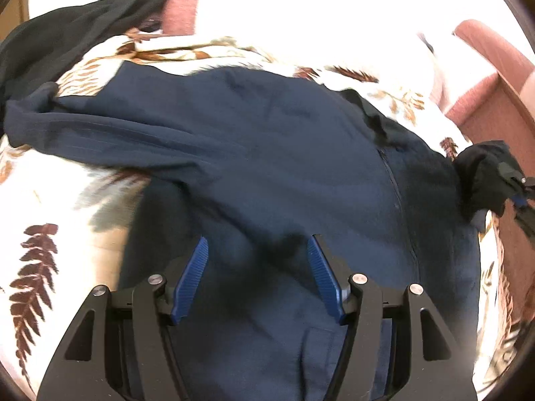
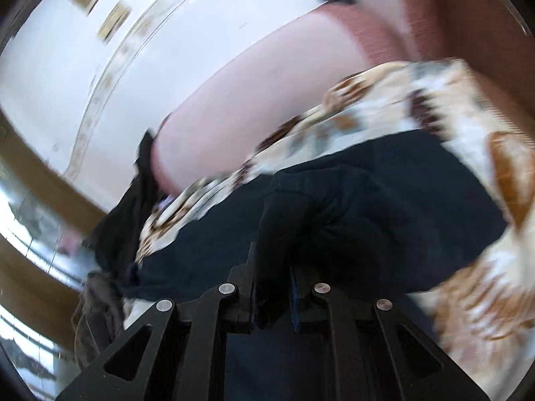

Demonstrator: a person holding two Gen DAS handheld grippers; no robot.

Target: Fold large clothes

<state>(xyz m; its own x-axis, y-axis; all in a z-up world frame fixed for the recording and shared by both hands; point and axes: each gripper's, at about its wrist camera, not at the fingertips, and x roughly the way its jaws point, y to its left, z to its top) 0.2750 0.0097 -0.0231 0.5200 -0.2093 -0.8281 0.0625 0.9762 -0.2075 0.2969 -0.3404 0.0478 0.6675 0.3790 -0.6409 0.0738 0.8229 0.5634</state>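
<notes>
A large navy garment point(image 1: 267, 140) lies spread over a fern-patterned bedspread point(image 1: 36, 207), one sleeve stretching to the left. My left gripper point(image 1: 257, 239) hovers over its lower middle, blue pads point(image 1: 195, 274) well apart with only the cloth below them, not pinched. At the right edge of the left wrist view, my right gripper point(image 1: 515, 183) holds a bunched dark corner of the garment. The right wrist view is blurred, but there the right gripper point(image 2: 272, 267) is shut on a raised fold of the navy garment point(image 2: 367, 207), which hides its fingertips.
A black garment point(image 1: 67, 26) lies bunched at the far left of the bed, also seen in the right wrist view point(image 2: 117, 227). A pink pillow point(image 2: 250, 107) sits beyond the bedspread point(image 2: 468, 133). Pink upholstery point(image 1: 485, 67) borders the right side.
</notes>
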